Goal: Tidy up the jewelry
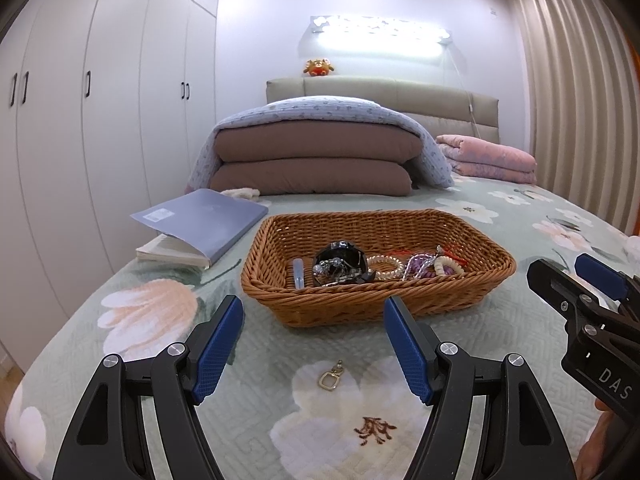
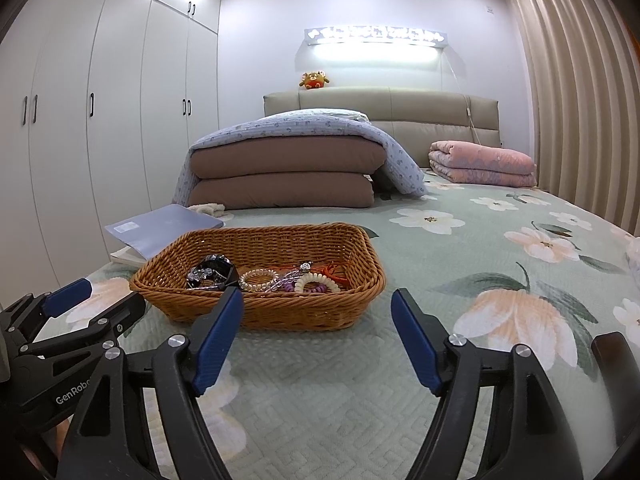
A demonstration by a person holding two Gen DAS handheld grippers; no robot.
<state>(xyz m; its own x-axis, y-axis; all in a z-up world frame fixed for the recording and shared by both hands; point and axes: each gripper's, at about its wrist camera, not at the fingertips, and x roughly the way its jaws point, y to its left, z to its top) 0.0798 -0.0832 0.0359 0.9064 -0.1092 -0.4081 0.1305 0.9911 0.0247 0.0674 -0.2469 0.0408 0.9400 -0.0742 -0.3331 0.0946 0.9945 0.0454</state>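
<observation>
A brown wicker basket (image 1: 472,236) sits on the floral bedspread and shows in the right wrist view too (image 2: 360,240). It holds a black bracelet (image 1: 340,258), a pearl bracelet (image 1: 386,266), purple beads (image 1: 418,270), a cream coil band (image 1: 448,268), red cord and a clear tube (image 1: 298,272). A small gold clasp (image 1: 330,378) lies on the bedspread in front of the basket, between my left gripper's (image 1: 314,346) open, empty fingers. My right gripper (image 2: 318,338) is open and empty, near the basket's right front corner.
A grey-blue book (image 1: 200,228) lies left of the basket. Folded brown and blue quilts (image 1: 316,152) and a pink blanket (image 1: 488,156) are stacked near the headboard. White wardrobes (image 1: 100,120) stand on the left, curtains (image 1: 572,80) on the right.
</observation>
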